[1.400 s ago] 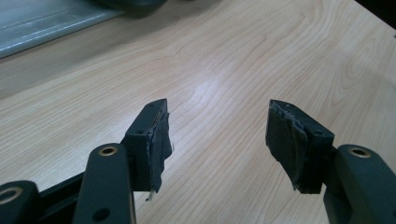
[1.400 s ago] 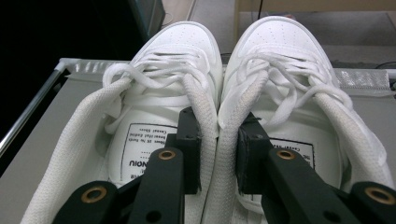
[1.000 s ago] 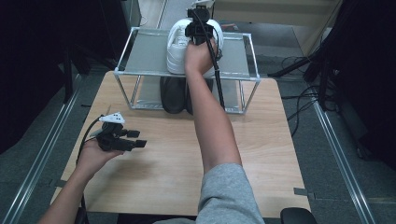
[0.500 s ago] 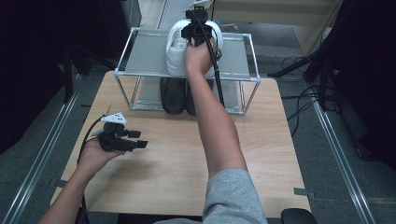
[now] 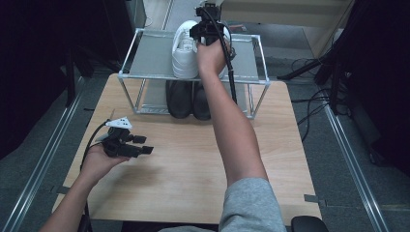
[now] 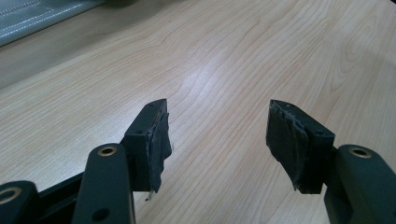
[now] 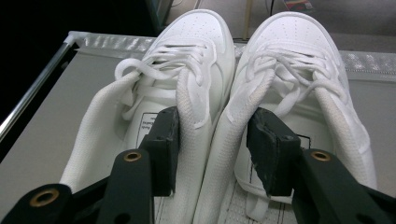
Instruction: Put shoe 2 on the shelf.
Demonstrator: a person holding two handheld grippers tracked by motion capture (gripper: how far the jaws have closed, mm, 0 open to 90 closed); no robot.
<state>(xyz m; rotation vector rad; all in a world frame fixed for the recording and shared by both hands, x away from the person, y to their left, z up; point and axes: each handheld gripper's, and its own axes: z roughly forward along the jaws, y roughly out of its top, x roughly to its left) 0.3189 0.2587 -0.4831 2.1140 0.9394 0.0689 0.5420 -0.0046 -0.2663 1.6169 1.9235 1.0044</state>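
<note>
My right gripper [image 7: 212, 140] has one jaw inside each of the two white shoes [image 7: 187, 93], with their two inner walls side by side between the jaws. The jaws have just been opening, and the right gripper view shows small gaps beside the pads, so the shoes are let go. That close view shows the laces and the labels inside the shoes. The high view shows other things: the shoes sit on the top shelf of a metal rack [image 5: 150, 58] at the far edge of the wooden table [image 5: 193, 169], and a pair of black shoes [image 5: 188, 99] stands under that shelf.

My left gripper [image 5: 133, 145] rests low over the table near me, jaws apart with nothing between them.

Since the earlier picture, my right hand [image 5: 210, 53] is in almost the same spot on the rack.
</note>
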